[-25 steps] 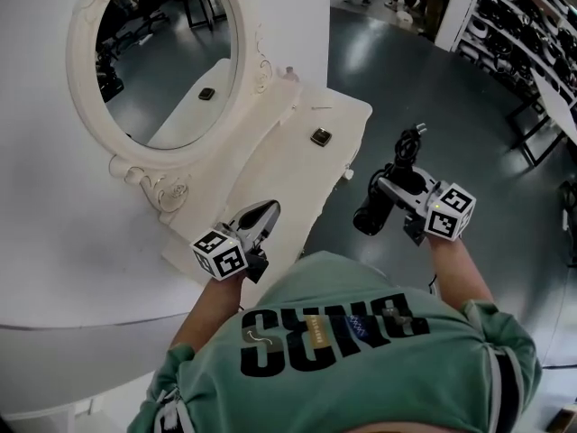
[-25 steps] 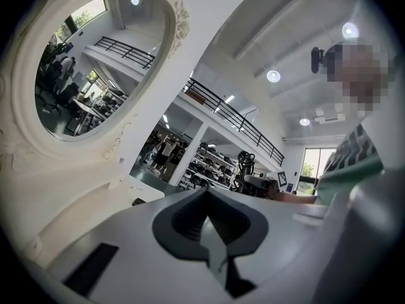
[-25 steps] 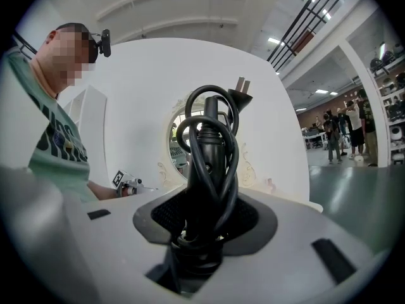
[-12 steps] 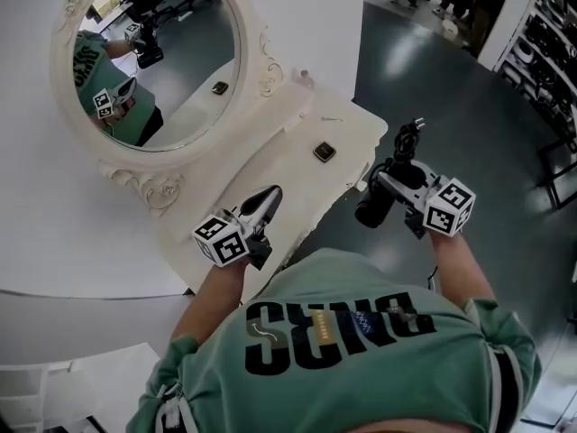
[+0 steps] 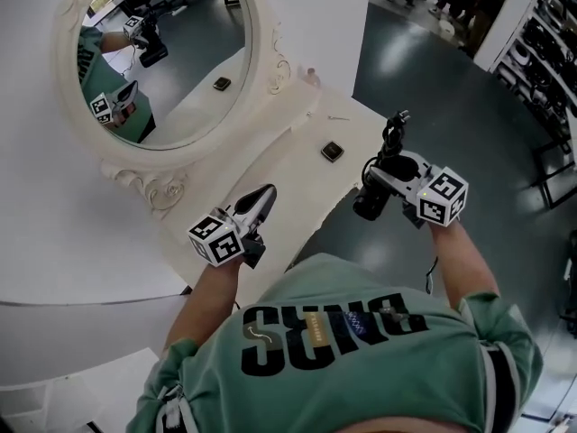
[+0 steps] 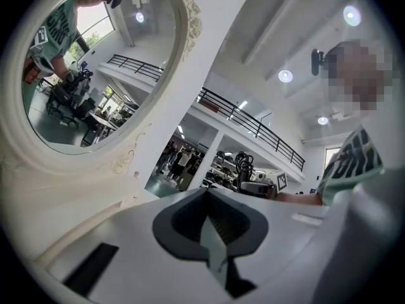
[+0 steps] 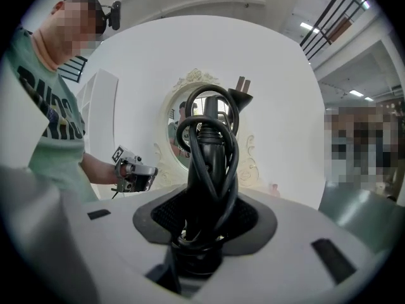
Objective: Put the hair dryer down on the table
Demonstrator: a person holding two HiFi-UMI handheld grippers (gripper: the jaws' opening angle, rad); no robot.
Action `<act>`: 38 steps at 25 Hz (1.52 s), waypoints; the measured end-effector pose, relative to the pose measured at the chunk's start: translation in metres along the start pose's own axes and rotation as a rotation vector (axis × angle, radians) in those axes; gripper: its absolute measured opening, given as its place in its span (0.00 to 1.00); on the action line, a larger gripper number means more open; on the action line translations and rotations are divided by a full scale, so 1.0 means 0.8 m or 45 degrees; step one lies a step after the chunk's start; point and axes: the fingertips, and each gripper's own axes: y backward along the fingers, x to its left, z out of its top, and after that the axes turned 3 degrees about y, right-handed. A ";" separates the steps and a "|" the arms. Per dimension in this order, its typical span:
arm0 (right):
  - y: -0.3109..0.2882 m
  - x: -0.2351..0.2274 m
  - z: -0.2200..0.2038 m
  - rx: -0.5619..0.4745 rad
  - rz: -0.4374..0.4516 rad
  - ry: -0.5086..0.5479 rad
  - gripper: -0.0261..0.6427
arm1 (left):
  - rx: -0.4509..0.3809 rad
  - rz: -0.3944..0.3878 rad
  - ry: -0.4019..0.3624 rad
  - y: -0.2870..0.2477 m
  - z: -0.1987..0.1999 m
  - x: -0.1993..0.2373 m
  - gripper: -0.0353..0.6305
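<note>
A black hair dryer [image 5: 372, 197] with its cord wound round the handle hangs in the air just off the front edge of the white dressing table [image 5: 297, 174]. My right gripper [image 5: 393, 171] is shut on its handle. In the right gripper view the handle and coiled cord [image 7: 211, 163] stand up between the jaws of that gripper [image 7: 204, 233], with the plug at the top. My left gripper [image 5: 264, 197] hovers over the near end of the table, shut with nothing in it; in the left gripper view its pads [image 6: 221, 233] meet.
An oval mirror [image 5: 171, 52] in an ornate white frame stands at the back of the table. A small dark square object [image 5: 332, 151] lies on the tabletop. Dark floor lies to the right, with shelving [image 5: 550, 52] at the far right.
Both grippers have moved closer to the table and mirror. The right one has carried the hair dryer nearer the table's front edge. The mirror now shows the person's reflection.
</note>
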 end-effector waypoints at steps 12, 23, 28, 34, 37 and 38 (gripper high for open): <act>-0.128 0.019 -0.009 0.318 0.224 0.387 0.26 | -0.033 0.083 0.067 0.052 -0.021 0.053 0.07; -0.267 0.023 -0.117 0.718 0.477 0.660 0.26 | -0.032 0.151 0.147 0.090 -0.063 0.110 0.07; -0.313 0.026 -0.174 0.866 0.565 0.719 0.26 | -0.026 0.154 0.187 0.095 -0.084 0.134 0.07; -0.347 0.026 -0.230 1.035 0.631 0.805 0.26 | -0.010 0.138 0.219 0.091 -0.105 0.151 0.07; -0.356 0.027 -0.253 1.114 0.665 0.873 0.26 | -0.003 0.124 0.233 0.090 -0.114 0.155 0.07; -0.358 0.027 -0.260 1.136 0.672 0.882 0.26 | -0.002 0.122 0.237 0.090 -0.117 0.156 0.07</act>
